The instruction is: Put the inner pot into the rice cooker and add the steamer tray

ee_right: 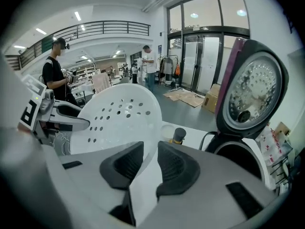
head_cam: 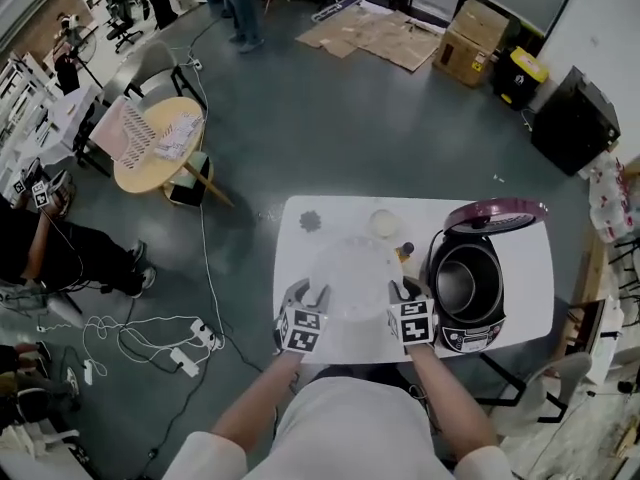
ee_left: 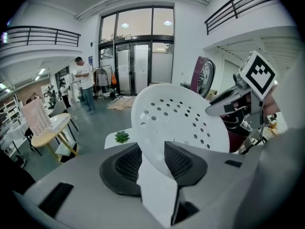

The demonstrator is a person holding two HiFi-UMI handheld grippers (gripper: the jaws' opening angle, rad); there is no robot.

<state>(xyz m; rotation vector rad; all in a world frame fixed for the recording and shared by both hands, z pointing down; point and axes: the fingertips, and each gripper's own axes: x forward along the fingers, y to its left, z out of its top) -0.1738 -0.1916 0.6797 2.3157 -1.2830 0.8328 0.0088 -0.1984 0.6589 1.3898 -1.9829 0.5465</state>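
Hiding plant from right gripper view: steamer tray.

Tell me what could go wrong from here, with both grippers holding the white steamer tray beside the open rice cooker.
The left gripper and right gripper pinch the steamer tray only by its thin rim; an uneven move may tilt or drop it.
The small bottle stands between tray and rice cooker and may be knocked over.
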